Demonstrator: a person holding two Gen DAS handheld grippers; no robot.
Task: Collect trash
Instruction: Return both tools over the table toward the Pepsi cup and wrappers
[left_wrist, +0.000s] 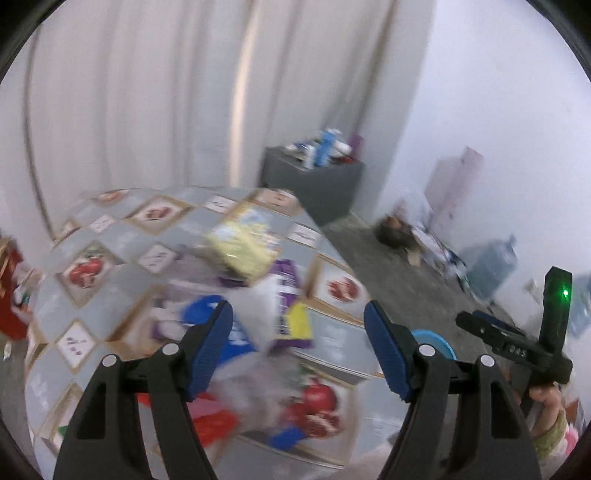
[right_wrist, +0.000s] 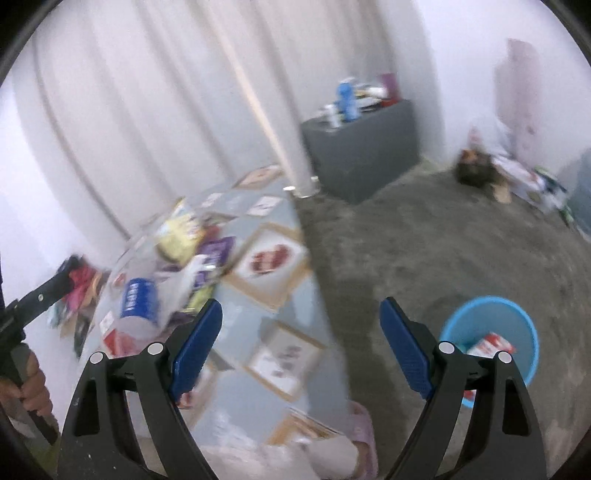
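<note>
Both grippers up over the table (left_wrist: 332, 332) now, picture smeared, and I'm between pickups by the look of it: left gripper (left_wrist: 298, 347) spread wide with nothing in it, right gripper (right_wrist: 301, 345) likewise empty and released. The trash sits heaped on the patterned cloth: a yellow packet (left_wrist: 242, 245), purple wrapper (left_wrist: 288, 284), blue-labelled container (right_wrist: 139, 301). The blue bin (right_wrist: 491, 332) stands on the floor off the table's right side, a red-and-white carton (right_wrist: 491, 345) already inside. Next I'd drop onto one piece and close. The clutter overlaps, so singling one out looks fiddly.
</note>
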